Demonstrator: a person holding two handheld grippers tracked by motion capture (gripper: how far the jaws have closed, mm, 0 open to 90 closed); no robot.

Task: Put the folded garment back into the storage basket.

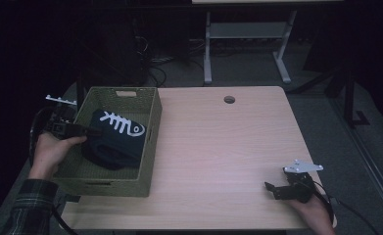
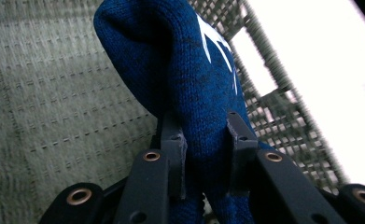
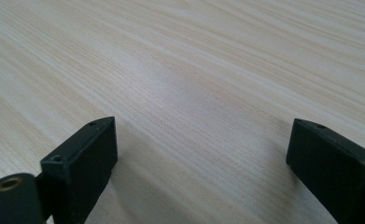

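Knitwear, a dark blue beanie with a white fishbone [image 1: 115, 137], sat pinched in the left claw [image 2: 203, 154] inside the woven olive basket [image 1: 150, 147] at nine o'clock; that bunched grip risked slipping. Right claw [image 3: 199, 154] gaped wide, empty.

A light wooden table [image 1: 228, 147] has a round cable hole [image 1: 229, 100]; beyond it stands what seems a white-framed metal stand [image 1: 248, 39].

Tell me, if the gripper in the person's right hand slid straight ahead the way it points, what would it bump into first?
Probably nothing soon. The right gripper, jaws open and empty, points left across the bare table. The green basket lies farthest along that side, though depth is hard to judge.
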